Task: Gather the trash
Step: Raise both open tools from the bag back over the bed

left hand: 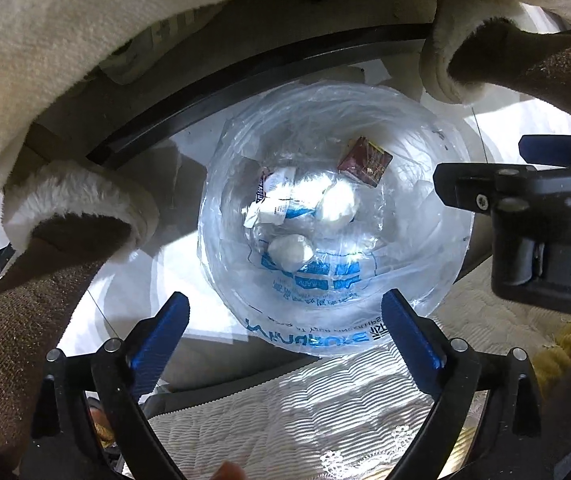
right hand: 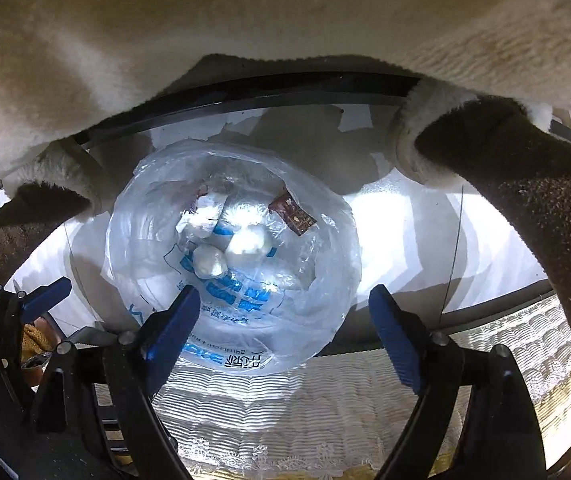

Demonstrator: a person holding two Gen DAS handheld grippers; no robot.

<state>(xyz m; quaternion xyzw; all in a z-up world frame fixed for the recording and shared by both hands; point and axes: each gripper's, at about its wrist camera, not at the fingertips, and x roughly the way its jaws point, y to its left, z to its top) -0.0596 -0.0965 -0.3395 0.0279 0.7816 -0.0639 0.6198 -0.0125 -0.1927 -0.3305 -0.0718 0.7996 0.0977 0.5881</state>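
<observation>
Clear plastic-lined bin [left hand: 425, 280] on a pale floor, mouth facing up, two white wads [left hand: 335, 204] and a dark wrapper [left hand: 365, 158], perhaps foil, slanting inside, left gripper [left hand: 283, 330] and right gripper [right hand: 285, 322] above, jaws apart, empty.

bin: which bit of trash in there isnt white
The dark red wrapper, lying against the liner at the far right of the pile. The two crumpled balls and the printed packet are white.

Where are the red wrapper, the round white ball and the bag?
Red wrapper [left hand: 365, 161], left wrist view, middle of its flat face.
White ball [left hand: 338, 207], left wrist view, top of the crumpled wad.
Bag [right hand: 327, 296], right wrist view, clear side wall near the rim.
</observation>
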